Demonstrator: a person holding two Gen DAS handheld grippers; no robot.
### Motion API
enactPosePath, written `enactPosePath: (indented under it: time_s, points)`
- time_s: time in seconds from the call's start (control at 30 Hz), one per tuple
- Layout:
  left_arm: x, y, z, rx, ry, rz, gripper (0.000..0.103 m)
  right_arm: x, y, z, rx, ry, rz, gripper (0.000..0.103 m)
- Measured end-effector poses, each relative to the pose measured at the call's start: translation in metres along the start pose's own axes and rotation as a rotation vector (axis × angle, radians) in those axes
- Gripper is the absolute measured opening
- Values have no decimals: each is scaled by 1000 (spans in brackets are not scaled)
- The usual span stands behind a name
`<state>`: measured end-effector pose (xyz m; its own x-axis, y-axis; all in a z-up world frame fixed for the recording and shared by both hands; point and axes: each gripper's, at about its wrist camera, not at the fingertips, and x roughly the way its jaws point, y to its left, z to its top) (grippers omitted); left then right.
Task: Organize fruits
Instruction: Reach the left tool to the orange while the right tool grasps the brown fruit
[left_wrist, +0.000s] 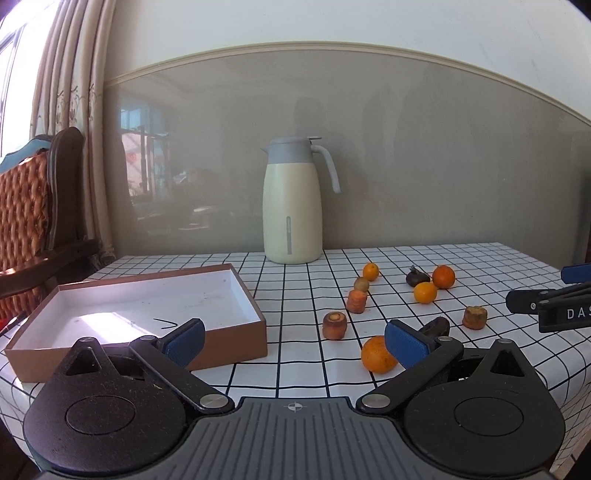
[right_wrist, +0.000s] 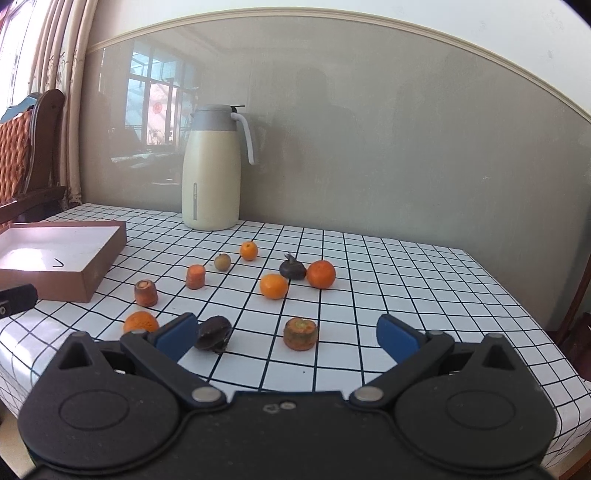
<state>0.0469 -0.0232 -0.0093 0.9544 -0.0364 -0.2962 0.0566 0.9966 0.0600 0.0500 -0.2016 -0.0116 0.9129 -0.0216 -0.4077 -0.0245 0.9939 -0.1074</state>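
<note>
Left wrist view: the left gripper (left_wrist: 294, 341) hangs low over the near table edge, its blue pads spread wide with nothing between them. Past its left finger lies the shallow brown box (left_wrist: 236, 345) with a white floor, holding no fruit. Just behind the right pad (left_wrist: 406, 345) sits a large orange (left_wrist: 376, 355) on the checkered tablecloth (left_wrist: 295, 288). Farther out, scattered — 3 carrot chunks (left_wrist: 335, 325), 3 more oranges (left_wrist: 425, 292), a small greenish-brown fruit (left_wrist: 361, 284) and 2 dark fruits (left_wrist: 417, 277). A cream thermos jug (left_wrist: 291, 206) stands by the wall. The right gripper's tip (left_wrist: 546, 304) enters from the right edge.

Right wrist view: the right gripper (right_wrist: 287, 334) also has its pads released and wide apart, gripping nothing. A dark fruit (right_wrist: 213, 334) lies just beside its left pad (right_wrist: 177, 334), and a carrot chunk (right_wrist: 300, 333) rests between the fingers' lines, farther out. The box (right_wrist: 99, 277) is far left; the remaining oranges (right_wrist: 273, 285) sit mid-table — well apart from it.
</note>
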Motion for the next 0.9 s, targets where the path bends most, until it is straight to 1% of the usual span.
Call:
enactPosePath:
  time_s: [0.17,0.33,0.37,0.4,0.43,0.47,0.57,0.73,0.87,0.9]
  points:
    - [28,-16,-3,3,35,-27,103,30,-7,-5,-7,44,-20,91]
    - [46,-31,-6,13,58,-58,103,44,-15,-7,4,49,-23,85]
    - [50,-34,-7,22,62,-63,101,47,-17,-8,8,55,-20,84]
    - [53,-37,-7,27,65,-68,96,51,-17,-8,9,64,-19,82]
    - [56,-40,-7,31,74,-71,87,55,-17,-8,8,72,-20,80]
    - [61,-42,-7,33,82,-78,84,59,-17,-9,6,79,-21,80]
    - [73,-47,-8,29,103,-86,84,67,-16,-9,4,88,-14,79]
    - [84,-58,-12,36,127,-108,83,80,-15,-8,-4,105,-1,68]
    - [91,-65,-15,47,153,-123,77,90,-16,-7,4,120,13,64]
    - [93,-66,-15,46,159,-125,76,93,-17,-7,3,126,13,62]
